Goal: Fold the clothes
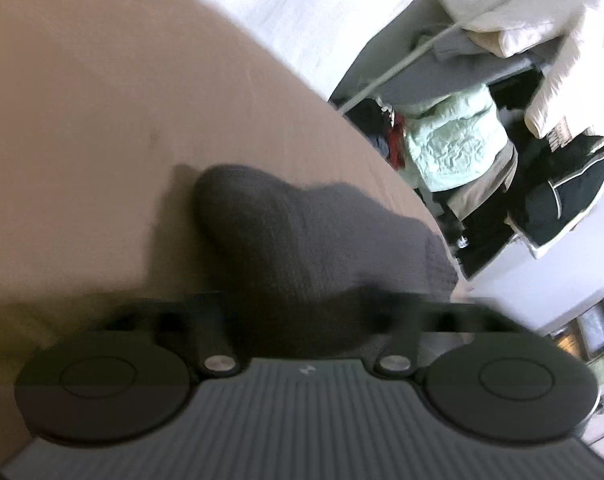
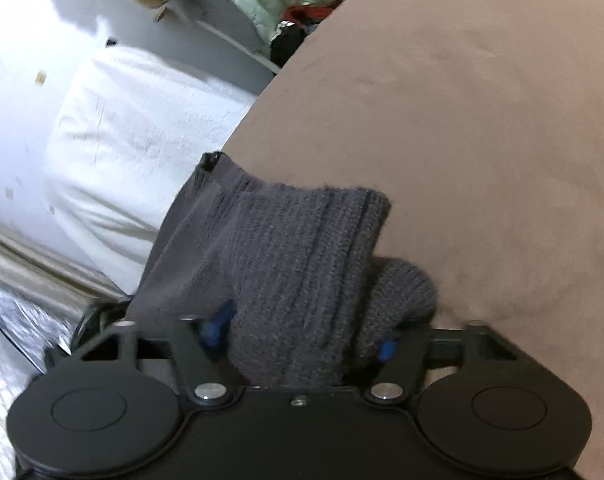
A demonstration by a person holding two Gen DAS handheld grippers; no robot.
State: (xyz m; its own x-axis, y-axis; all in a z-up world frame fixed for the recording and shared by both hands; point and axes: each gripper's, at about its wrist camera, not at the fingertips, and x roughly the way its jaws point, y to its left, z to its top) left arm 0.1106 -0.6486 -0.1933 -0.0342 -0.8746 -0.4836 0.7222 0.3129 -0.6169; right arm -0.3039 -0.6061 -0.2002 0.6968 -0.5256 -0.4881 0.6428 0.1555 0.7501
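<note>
A wide brown surface (image 2: 482, 120), smooth and soft-looking like a bedspread or a table cover, fills most of both views, and its curved edge is seen running toward a cluttered room behind. Beyond that edge, toward 1 o'clock in the left wrist view, a pale green quilted jacket (image 1: 450, 144) is piled with dark clothing and cream bedding on a rack; in the right wrist view a white bundle of cloth (image 2: 141, 140) is seen off the edge at about 10 o'clock. The task's thing, a dark grey knitted garment (image 2: 302, 264), lies bunched at the near edge of the brown surface. It is held by the right gripper (image 2: 297, 344): knit is packed between the fingers, whose blue pads are barely visible on either side, so the grasp is judged to be closed on the fabric. From that gripper the cloth rises toward 12 o'clock, with a ribbed cuff at 1 o'clock and a hemmed corner at 11 o'clock. In the left wrist view the same garment (image 1: 302, 240) is spread straight ahead of the left gripper (image 1: 302, 320), from 11 toward 2 o'clock, and fabric sits between its fingers too; motion blur hides the fingertips, so whether it is clenched cannot be told. Both tools are judged equally near, with the right one surer.
</note>
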